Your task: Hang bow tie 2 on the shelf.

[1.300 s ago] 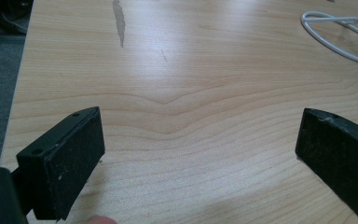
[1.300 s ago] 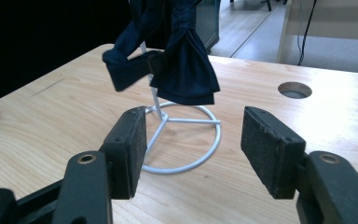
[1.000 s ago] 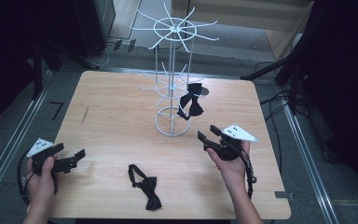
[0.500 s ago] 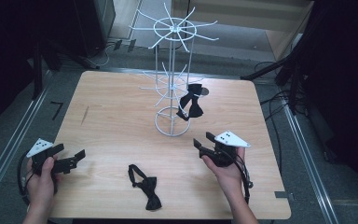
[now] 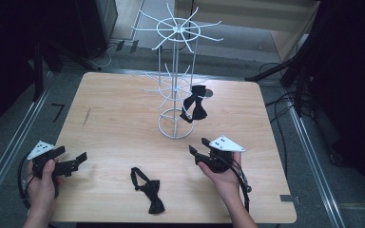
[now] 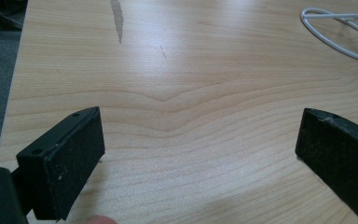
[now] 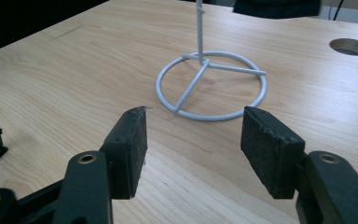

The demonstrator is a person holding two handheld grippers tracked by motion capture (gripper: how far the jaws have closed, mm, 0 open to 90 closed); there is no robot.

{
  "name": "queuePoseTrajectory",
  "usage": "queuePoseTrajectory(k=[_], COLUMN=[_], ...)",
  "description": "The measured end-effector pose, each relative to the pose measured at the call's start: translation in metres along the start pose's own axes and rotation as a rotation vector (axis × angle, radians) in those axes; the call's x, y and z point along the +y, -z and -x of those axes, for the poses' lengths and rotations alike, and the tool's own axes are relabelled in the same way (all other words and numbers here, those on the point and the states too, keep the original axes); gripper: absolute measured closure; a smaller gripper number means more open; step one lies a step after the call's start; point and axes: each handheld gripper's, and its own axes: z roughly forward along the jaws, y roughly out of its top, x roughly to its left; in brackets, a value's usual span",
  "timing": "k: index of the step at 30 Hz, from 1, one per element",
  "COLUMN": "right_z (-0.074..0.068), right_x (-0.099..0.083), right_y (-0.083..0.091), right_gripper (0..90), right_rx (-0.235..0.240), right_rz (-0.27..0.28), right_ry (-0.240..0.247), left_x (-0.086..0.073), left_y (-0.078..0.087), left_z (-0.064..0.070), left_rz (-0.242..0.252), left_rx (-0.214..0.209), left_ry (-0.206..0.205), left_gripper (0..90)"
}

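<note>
A black bow tie [image 5: 148, 190] is lying flat near the table's front edge, its strap looping open. Another black bow tie [image 5: 194, 105] is hanging on the rack, tilted.

Lighting is even and moderate over the table [image 5: 114, 118]; its surroundings fall into deep shadow. A soft sheen of glare lies on the wood in the left gripper view. Shadows under the wire rack [image 5: 176, 85] are faint. The high view is slightly soft; near jaws blur in both gripper views.
</note>
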Motion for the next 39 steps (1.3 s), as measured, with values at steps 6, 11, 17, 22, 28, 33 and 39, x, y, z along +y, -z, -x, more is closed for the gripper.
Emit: queuePoseTrajectory(k=[6,11,17,22,28,33,39], right_z=[-0.007,-0.013,-0.023,-0.028,-0.036,-0.042,-0.048], right_x=[-0.001,-0.001,-0.004,-0.005,-0.005,-0.006,-0.007], right_y=[-0.004,-0.006,-0.010,-0.012,-0.013,-0.014,-0.016], right_gripper=[42.0,42.0,42.1,42.3,42.4,43.7,44.0], right_rx=[0.013,0.028,0.048,0.062,0.080,0.101,0.116], right_rz=[-0.011,-0.020,-0.032,-0.041,-0.045,-0.048,-0.052], right_ry=[0.014,0.013,0.030,0.042,0.051,0.059,0.066], left_x=[0.000,0.000,0.001,0.001,0.001,0.001,0.001], left_y=[0.000,0.000,-0.001,-0.001,-0.001,-0.001,-0.001], left_z=[0.000,0.000,0.000,0.000,0.000,0.000,0.000], left_rz=[-0.002,-0.002,-0.007,-0.007,-0.007,-0.007,-0.007], left_rx=[-0.002,-0.003,-0.002,-0.002,-0.002,-0.003,-0.003], left_ry=[-0.002,0.001,-0.002,-0.002,-0.005,-0.004,-0.003], left_gripper=[1.6,1.6,1.6,1.6,1.6,1.6,1.6])
